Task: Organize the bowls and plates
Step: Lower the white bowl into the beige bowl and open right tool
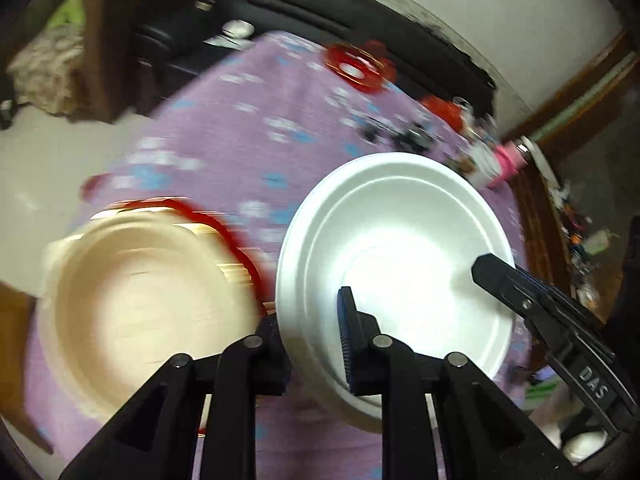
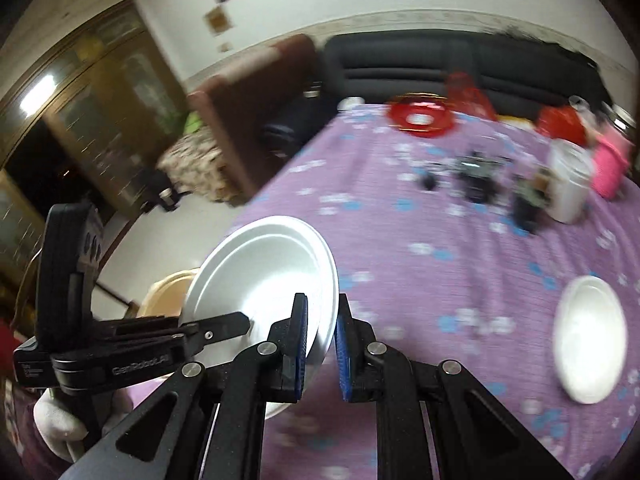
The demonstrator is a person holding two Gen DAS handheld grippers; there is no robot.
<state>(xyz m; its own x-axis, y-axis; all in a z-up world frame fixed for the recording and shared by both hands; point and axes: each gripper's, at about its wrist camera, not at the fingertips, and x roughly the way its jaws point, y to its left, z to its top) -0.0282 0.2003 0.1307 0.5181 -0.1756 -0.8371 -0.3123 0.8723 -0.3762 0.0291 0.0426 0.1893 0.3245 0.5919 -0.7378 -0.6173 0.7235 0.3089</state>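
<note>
Both the left gripper (image 1: 316,344) and right gripper (image 2: 322,344) pinch opposite rims of a white foam bowl (image 1: 400,264) between their fingers, a beige bowl stack (image 1: 140,304) waiting leftward and another white foam bowl (image 2: 590,338) unsorted rightward.

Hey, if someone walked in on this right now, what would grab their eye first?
Probably the white bowl, held tilted above the purple tablecloth with both grippers on its rim: the left gripper at one edge and the right gripper at another. Next, the cream bowl to its left, and the red plate at the table's far end.
</note>
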